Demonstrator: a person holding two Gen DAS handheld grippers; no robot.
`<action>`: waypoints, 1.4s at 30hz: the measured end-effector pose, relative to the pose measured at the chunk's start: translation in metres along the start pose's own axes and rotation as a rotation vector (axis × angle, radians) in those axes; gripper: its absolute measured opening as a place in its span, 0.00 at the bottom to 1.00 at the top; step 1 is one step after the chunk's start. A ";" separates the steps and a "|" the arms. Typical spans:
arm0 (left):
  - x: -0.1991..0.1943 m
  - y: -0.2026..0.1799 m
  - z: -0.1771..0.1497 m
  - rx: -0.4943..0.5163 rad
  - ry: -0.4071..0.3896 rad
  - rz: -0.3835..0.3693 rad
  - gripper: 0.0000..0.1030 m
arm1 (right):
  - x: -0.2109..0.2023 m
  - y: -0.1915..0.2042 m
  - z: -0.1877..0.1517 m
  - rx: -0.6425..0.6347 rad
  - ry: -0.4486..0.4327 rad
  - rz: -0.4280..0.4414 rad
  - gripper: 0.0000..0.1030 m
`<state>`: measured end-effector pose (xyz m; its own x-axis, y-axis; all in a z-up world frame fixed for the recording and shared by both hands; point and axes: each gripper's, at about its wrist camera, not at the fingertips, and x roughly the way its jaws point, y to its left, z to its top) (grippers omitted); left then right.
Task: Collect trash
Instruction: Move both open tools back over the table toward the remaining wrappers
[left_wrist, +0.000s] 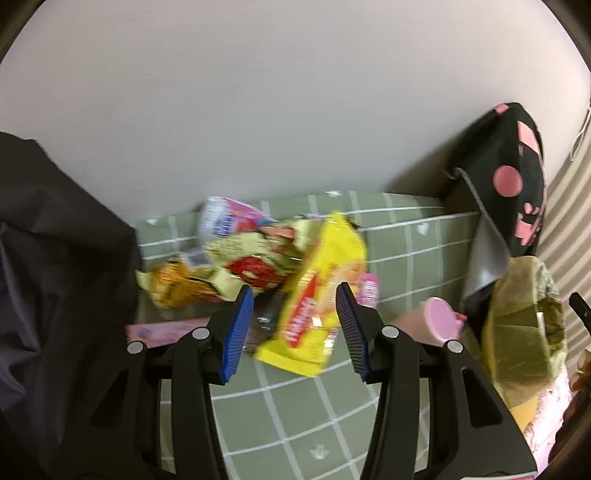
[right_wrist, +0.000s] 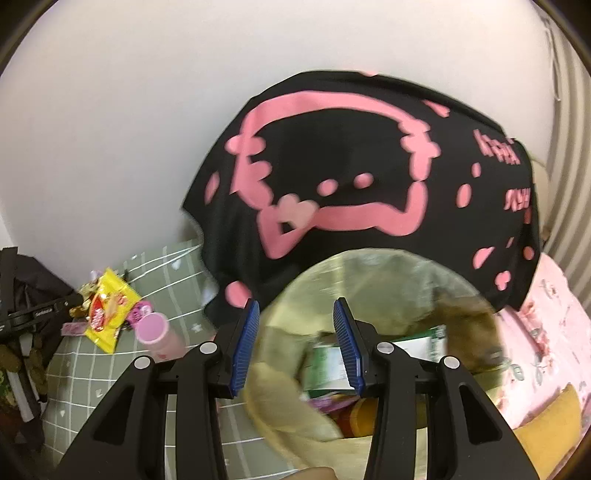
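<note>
A pile of snack wrappers (left_wrist: 236, 266) lies on the green checked bedsheet (left_wrist: 295, 413) near the wall. A yellow snack bag (left_wrist: 317, 295) lies in front of it, between the blue pads of my open left gripper (left_wrist: 295, 306), which is empty. A pink-capped bottle (left_wrist: 439, 321) lies to its right. My right gripper (right_wrist: 295, 321) is open and empty above the open mouth of a translucent yellowish trash bag (right_wrist: 369, 280) that holds several wrappers and a green-white carton (right_wrist: 328, 365). The yellow bag (right_wrist: 107, 310) and bottle (right_wrist: 155, 332) show at left in the right wrist view.
A black pillow with pink pattern (right_wrist: 351, 177) leans on the wall behind the trash bag; it also shows in the left wrist view (left_wrist: 513, 173). Dark cloth (left_wrist: 55, 280) lies at left. A pink floral quilt (right_wrist: 546, 332) lies at right. The trash bag (left_wrist: 524, 325) stands right of the bottle.
</note>
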<state>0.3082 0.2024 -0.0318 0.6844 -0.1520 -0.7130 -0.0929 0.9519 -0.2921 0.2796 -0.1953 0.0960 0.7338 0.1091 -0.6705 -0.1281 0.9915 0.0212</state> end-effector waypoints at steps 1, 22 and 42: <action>0.000 0.006 0.001 -0.002 -0.001 0.013 0.43 | 0.002 0.004 -0.001 -0.001 0.006 0.007 0.39; -0.015 0.064 0.021 -0.047 -0.082 0.077 0.43 | 0.072 0.098 -0.036 0.032 0.158 0.215 0.39; -0.085 0.103 -0.061 -0.174 -0.069 0.195 0.43 | 0.171 0.283 -0.026 -0.056 0.180 0.230 0.40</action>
<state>0.1967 0.2974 -0.0399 0.6887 0.0538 -0.7230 -0.3465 0.9004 -0.2630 0.3516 0.1020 -0.0321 0.5519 0.3117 -0.7735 -0.3181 0.9361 0.1502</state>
